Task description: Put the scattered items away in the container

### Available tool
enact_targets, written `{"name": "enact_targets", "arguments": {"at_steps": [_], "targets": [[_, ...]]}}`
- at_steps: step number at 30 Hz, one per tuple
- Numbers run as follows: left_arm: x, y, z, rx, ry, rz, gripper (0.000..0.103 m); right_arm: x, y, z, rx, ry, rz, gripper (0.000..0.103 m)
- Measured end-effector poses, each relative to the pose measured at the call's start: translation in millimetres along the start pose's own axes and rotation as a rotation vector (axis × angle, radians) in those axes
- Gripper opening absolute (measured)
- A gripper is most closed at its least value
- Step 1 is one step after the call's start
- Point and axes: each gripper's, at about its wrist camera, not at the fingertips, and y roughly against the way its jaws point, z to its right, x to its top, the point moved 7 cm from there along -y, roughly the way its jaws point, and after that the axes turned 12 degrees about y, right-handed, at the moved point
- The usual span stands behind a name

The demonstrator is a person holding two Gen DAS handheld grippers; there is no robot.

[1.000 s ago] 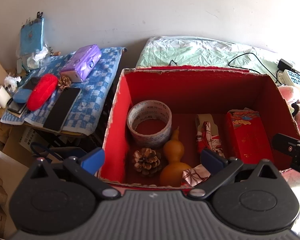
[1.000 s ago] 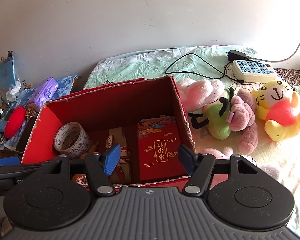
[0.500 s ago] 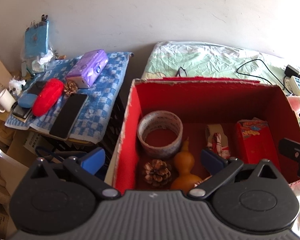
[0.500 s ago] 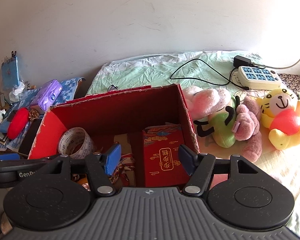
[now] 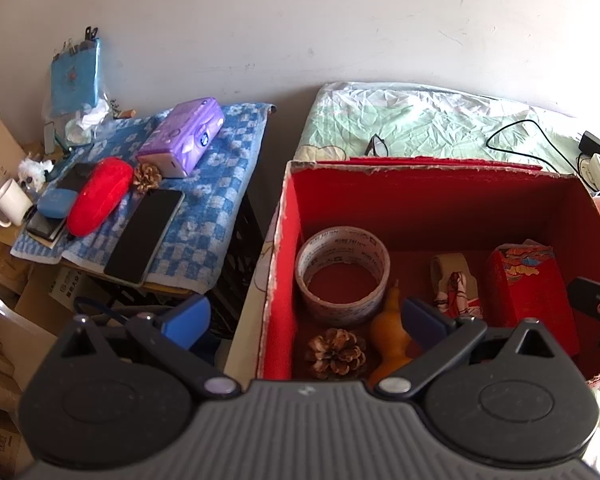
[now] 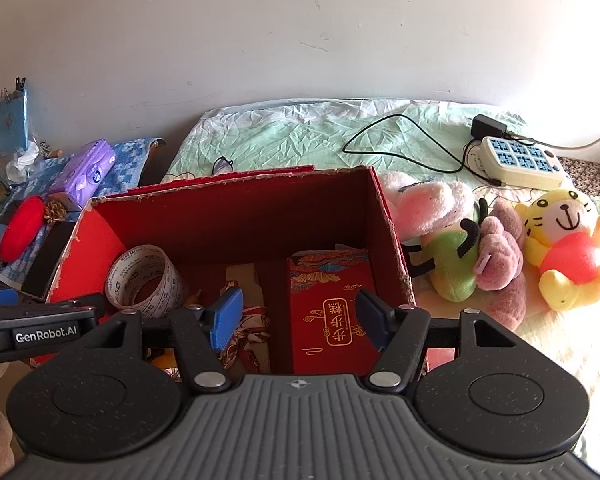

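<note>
The red cardboard box (image 5: 288, 240) stands open on the bed. Inside it lie a tape roll (image 5: 342, 268), a pine cone (image 5: 336, 352), a yellow gourd (image 5: 392, 332), a patterned wrapped item (image 5: 456, 288) and a red gift packet (image 5: 532, 296). My left gripper (image 5: 306, 316) hovers open and empty over the box's near left corner. My right gripper (image 6: 298, 318) is open and empty above the red packet (image 6: 332, 308), near the box's (image 6: 240, 216) right side. On the blue checked cloth (image 5: 220, 200) lie a purple tissue pack (image 5: 182, 138), a red case (image 5: 100, 196), a second pine cone (image 5: 146, 176) and a phone (image 5: 144, 236).
Plush toys (image 6: 460, 248) and a yellow tiger (image 6: 568, 240) lie right of the box. A power strip (image 6: 520, 162) with cables and glasses (image 6: 222, 166) rest on the green sheet behind. A white mug (image 5: 10, 202) and cardboard boxes crowd the far left.
Both grippers have drifted a little to the left, so the box sits further right in each view and more of the side table shows. Both stay open and empty.
</note>
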Motion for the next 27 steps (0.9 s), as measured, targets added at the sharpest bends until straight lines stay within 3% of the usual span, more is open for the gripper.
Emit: {"name": "enact_targets", "arguments": {"at_steps": [27], "targets": [[8,16,7,-0.010,-0.011,0.053,0.101,6,-1,3,-0.040,0.000,0.013,0.066]]}}
